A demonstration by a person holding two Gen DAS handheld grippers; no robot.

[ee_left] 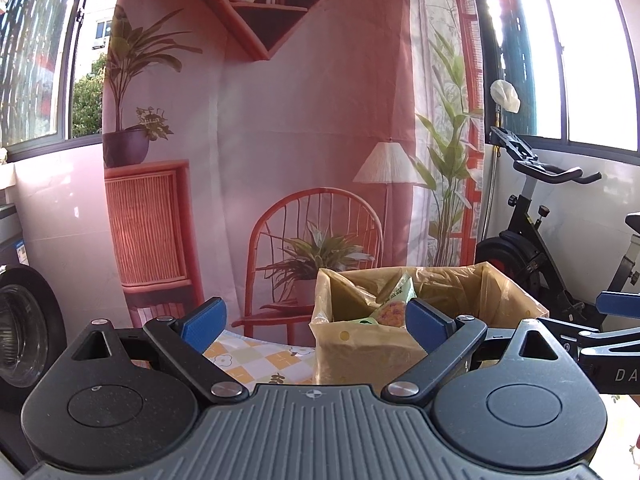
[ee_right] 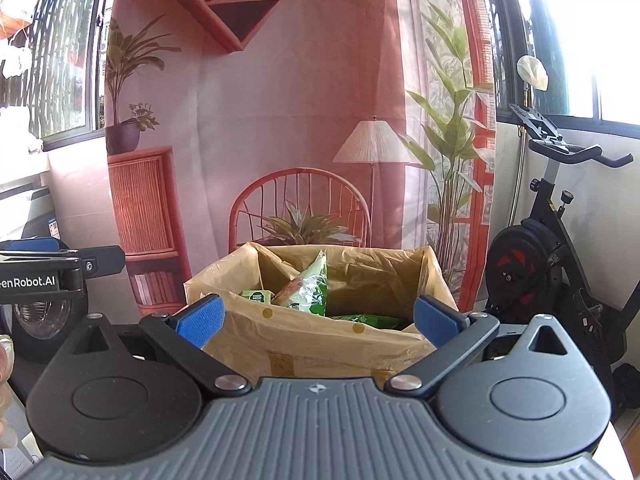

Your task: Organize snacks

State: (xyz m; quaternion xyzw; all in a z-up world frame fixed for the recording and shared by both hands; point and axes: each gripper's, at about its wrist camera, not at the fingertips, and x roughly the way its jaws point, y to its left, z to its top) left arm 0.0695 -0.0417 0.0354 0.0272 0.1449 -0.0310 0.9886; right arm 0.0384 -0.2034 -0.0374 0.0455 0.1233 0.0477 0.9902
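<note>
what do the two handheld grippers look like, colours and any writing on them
Both match: the left gripper and right gripper each have a grey ribbed body, two round black housings with triangular cut-outs, black linkage arms with silver pivot pins, and blue pads on the fingers. White lettering shows on their sides: "enRobot.AI" on the left, "DA" on the right. No cables or sleeves show.

The left hand-held gripper (ee_right: pixel 60 276) reads "enRobot.AI", apparently cut off at the edge.

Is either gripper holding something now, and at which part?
Nothing is held. The left gripper and right gripper both stand open and empty before the lined box.
</note>
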